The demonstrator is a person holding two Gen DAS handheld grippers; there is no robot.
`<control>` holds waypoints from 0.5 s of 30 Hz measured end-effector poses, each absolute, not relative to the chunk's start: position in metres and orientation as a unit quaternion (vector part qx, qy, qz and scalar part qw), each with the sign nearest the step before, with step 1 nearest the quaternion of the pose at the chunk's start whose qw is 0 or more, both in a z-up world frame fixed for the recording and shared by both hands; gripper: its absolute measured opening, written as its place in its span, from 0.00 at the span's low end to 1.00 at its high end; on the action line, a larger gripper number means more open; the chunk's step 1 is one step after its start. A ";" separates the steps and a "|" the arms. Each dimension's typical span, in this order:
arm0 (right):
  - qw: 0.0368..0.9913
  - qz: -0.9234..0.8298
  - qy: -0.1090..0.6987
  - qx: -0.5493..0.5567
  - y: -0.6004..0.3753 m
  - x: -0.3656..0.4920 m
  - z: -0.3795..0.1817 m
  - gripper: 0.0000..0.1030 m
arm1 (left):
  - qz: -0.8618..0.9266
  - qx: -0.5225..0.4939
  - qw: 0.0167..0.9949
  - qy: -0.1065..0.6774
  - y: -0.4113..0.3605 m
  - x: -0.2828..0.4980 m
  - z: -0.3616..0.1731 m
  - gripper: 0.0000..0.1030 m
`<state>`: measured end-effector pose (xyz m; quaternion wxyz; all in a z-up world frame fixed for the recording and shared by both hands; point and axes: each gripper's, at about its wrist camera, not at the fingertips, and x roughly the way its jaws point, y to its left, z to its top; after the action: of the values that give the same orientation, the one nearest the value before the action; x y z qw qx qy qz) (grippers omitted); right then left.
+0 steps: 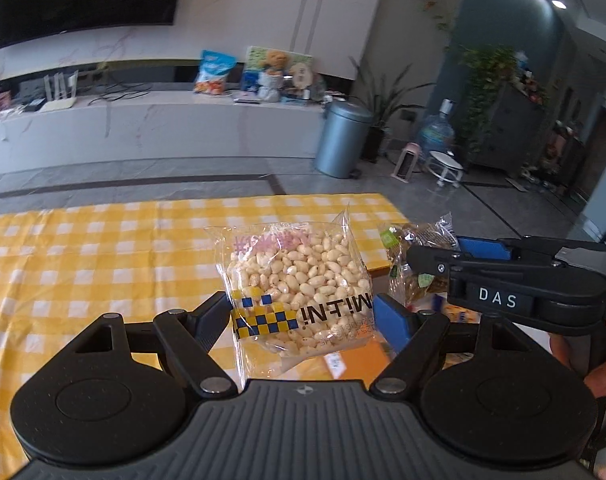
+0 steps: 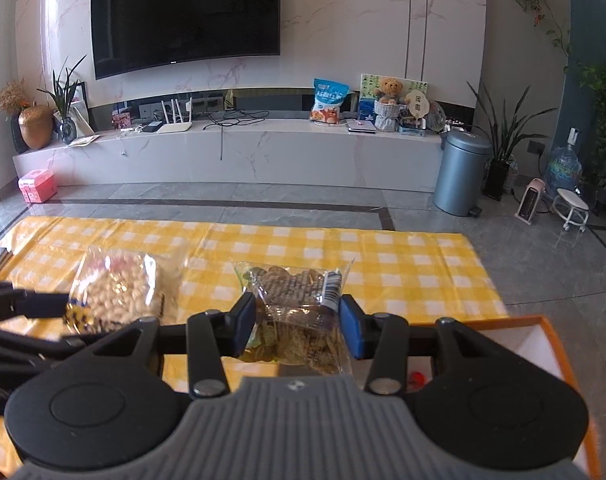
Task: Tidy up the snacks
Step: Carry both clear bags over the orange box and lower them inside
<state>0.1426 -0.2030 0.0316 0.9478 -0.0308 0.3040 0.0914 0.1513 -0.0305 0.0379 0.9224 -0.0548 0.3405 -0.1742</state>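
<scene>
Gripping a clear packet of puffed white grains (image 1: pixel 299 284), the left gripper (image 1: pixel 303 320) has its jaws spread wide, with one pad on each side edge of the packet. The packet stands upright between them, raised off the yellow-and-white checked tablecloth (image 1: pixel 83 248); its printed lettering reads upside down and a blue-and-yellow checked band crosses its lower left corner.

The right gripper (image 2: pixel 299 320) is closed about halfway on a second clear packet, this one of brown biscuit-like snacks (image 2: pixel 295 292), with the blue pads (image 2: pixel 353 328) pressing its two sides. This packet also hangs above the cloth, near the table's right end. From the left wrist view the same brown packet (image 1: pixel 419 248) shows just right of the grain packet, with the right gripper's black body and its blue pad reaching in from the right edge, and part of a hand (image 1: pixel 599 376) behind it.

From the right wrist view the grain packet (image 2: pixel 119 292) sits to the left, held by the other tool, near the brown packet but apart from it.

An orange-rimmed box (image 2: pixel 551 332) with a white inside lies at the table's near right corner, below the right gripper. Something small and red (image 2: pixel 417 378) lies in it, too hidden to name.
</scene>
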 end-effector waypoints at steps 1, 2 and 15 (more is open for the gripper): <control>0.948 0.088 0.305 -0.033 -0.212 0.138 0.034 0.43 | -0.187 -0.049 0.921 0.339 -0.036 0.151 0.041 0.88; 0.948 0.085 0.306 -0.031 -0.221 0.135 0.037 0.43 | -0.200 -0.043 0.919 0.338 -0.043 0.152 0.044 0.88; 0.931 0.015 0.361 -0.051 -0.347 0.128 0.040 0.43 | -0.356 0.054 0.859 0.363 -0.158 0.191 0.030 0.88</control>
<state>0.1276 -0.3469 0.0403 0.9311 -0.0514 0.3608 0.0154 0.1911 -0.1578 0.0297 0.8594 0.0538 0.3634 -0.3556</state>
